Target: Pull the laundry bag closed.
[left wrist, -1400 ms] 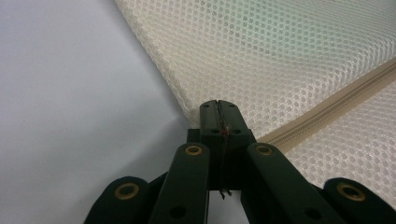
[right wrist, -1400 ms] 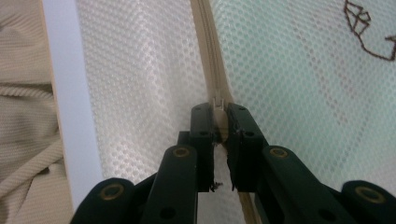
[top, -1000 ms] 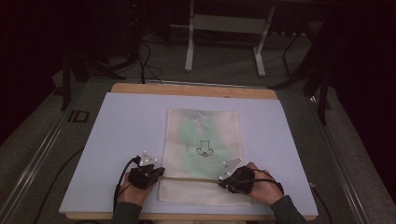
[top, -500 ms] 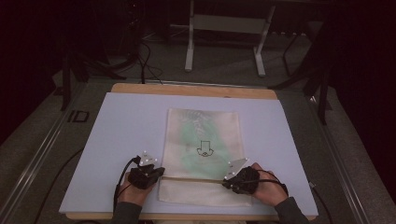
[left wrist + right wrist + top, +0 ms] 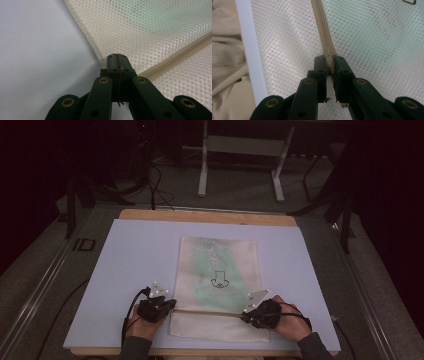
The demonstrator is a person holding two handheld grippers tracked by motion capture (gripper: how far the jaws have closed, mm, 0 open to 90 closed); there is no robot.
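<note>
Black "ID" lettering (image 5: pixel 83 244) beside mat (image 5: pixel 135 250)

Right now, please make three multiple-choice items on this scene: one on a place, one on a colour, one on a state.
1. Where does the zipper run on the mesh bag?
A. across the end nearest the person
B. across the far end
C. down the middle

2. What colour shows through the mesh?
A. red
B. green
C. blue

3. How is the right gripper?
A. wide open above the bag
B. shut on the zipper pull
C. lying off the table

Key: 1 A, the high view shows the line joining the two grippers at the near end. 2 B, a green patch shows in the bag's middle. 3 B, its jaws pinch the pull.
</note>
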